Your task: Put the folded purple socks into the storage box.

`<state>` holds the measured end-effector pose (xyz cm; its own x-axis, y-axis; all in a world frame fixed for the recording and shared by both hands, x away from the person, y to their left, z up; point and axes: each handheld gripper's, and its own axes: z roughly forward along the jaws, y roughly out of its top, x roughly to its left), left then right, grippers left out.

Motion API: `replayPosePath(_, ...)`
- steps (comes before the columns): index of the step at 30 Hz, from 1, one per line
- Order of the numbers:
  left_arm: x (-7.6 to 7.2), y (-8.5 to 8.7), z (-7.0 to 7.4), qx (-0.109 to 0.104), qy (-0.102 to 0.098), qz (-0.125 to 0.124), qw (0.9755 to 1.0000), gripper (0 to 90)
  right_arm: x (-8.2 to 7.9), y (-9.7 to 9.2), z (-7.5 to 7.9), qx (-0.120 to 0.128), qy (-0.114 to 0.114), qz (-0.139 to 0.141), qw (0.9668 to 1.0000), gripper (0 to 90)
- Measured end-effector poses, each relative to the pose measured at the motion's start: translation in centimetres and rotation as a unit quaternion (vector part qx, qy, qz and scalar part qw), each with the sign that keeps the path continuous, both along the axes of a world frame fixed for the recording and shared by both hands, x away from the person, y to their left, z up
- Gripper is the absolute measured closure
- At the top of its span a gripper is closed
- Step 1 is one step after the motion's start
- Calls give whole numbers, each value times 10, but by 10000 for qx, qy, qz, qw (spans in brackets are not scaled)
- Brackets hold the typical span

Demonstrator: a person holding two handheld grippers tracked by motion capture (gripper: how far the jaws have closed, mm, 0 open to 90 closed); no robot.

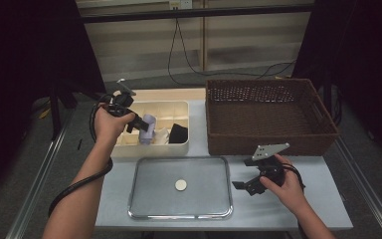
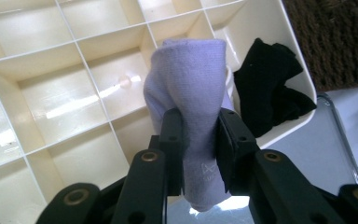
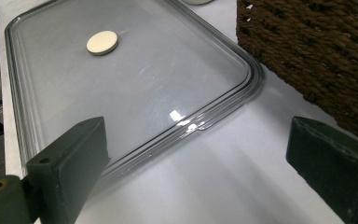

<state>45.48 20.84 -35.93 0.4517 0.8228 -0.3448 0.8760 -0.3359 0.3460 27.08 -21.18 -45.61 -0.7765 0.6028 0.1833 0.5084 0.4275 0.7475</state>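
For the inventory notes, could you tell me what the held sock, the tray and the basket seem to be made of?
Sock: soft lilac knit, fine ribbed weave.
Tray: likely polished metal; mirror-bright rim.
Basket: dark brown woven wicker or rattan; braided strands.

In the high view we see a dim room: the upper left and right corners of the frame fall into near black, and only the tabletop point(image 1: 258, 199) in the middle catches soft overhead light. In the left gripper view the cream organizer point(image 2: 65, 93) is bright, with white glare patches left of centre, while the claw at the bottom edge is blurred. In the right gripper view a small highlight glints on the tray point(image 3: 186, 121) rim, and both near pads look soft.
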Motion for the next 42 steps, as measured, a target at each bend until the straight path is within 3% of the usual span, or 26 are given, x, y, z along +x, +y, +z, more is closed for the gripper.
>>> replayPosePath(14,4,1,-26,153,161,169,9996,743,0,1,0,18,3,29,10000,49)
replayPosePath(25,1,-2,-43,308,176,239,9991,747,0,2,0,-8,-2,43,10000,49)
replayPosePath(30,0,-1,-49,303,177,247,9991,742,0,3,0,-20,1,62,10000,49)
replayPosePath(35,-3,-4,-61,519,290,71,9982,721,0,4,-1,-8,9,92,10000,50)
replayPosePath(37,-4,-5,-65,455,285,108,9985,706,0,4,0,-12,7,78,10000,49)
replayPosePath(40,-4,-4,-61,365,343,98,9987,678,0,4,0,-11,8,83,10000,49)
replayPosePath(42,-4,-3,-57,263,344,165,9989,594,0,3,0,1,3,76,10000,49)
